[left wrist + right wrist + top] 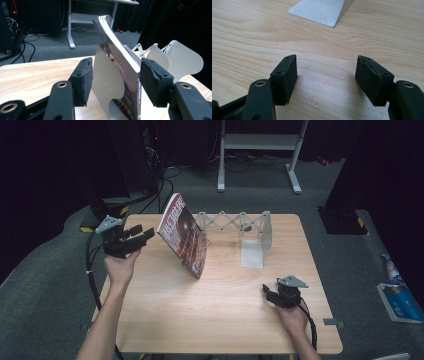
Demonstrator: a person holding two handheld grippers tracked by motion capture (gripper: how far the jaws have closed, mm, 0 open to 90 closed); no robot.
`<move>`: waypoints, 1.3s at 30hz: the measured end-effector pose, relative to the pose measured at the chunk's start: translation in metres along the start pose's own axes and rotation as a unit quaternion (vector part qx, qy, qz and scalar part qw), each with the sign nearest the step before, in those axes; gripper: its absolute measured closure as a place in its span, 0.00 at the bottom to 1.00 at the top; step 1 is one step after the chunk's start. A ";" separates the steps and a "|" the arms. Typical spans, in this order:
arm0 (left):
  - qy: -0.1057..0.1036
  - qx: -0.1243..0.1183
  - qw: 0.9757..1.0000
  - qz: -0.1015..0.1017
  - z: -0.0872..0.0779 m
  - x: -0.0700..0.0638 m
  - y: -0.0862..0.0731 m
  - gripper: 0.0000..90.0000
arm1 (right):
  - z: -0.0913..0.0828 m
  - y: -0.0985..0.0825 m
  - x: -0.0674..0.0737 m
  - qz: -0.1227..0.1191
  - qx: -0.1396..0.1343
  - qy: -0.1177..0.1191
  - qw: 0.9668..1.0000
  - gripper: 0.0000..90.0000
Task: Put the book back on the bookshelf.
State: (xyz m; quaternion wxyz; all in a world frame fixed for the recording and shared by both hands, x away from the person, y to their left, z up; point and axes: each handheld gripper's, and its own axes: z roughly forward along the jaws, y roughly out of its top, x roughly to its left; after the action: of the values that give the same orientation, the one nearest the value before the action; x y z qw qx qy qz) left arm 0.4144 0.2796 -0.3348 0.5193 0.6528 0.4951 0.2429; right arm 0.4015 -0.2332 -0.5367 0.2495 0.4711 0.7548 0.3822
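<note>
A red-covered magazine [183, 233] leans tilted against the left end of a white expanding rack [235, 224] at the back of the wooden table [215, 315]. My left gripper [139, 237] is held off the table's left edge, open, just left of the magazine. In the left gripper view the magazine [120, 65] and a white divider plate [106, 82] stand beyond the open jaws, and nothing is gripped. My right gripper [267, 292] rests low on the table at the front right, open and empty. The right gripper view has the rack's flat foot [322, 11] ahead of the jaws.
Further white dividers [180, 60] of the rack fan out to the right. A white desk frame [260, 150] and cables [160, 185] stand on the grey floor behind the table. A blue-and-white packet [400, 302] lies on the floor at right.
</note>
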 end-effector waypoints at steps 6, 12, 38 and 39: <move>0.005 0.003 1.000 -0.002 -0.006 0.003 -0.007 0.51 | 0.000 0.000 0.000 0.000 0.000 0.000 1.000 0.38; 0.005 0.005 1.000 0.001 -0.009 0.003 -0.013 0.51 | 0.000 0.000 0.000 0.001 0.000 0.000 1.000 0.38; -0.010 0.029 1.000 -0.006 -0.012 -0.001 -0.040 0.53 | 0.000 0.000 0.000 0.000 0.000 0.000 1.000 0.38; -0.011 0.030 0.999 -0.007 -0.012 -0.001 -0.041 0.53 | 0.000 0.000 0.000 0.000 0.001 0.000 1.000 0.38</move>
State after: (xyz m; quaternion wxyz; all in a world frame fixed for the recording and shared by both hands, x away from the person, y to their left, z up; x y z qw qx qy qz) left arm 0.3878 0.2828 -0.3676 0.5065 0.6673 0.5010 0.2173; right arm 0.4015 -0.2332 -0.5366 0.2492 0.4710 0.7554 0.3814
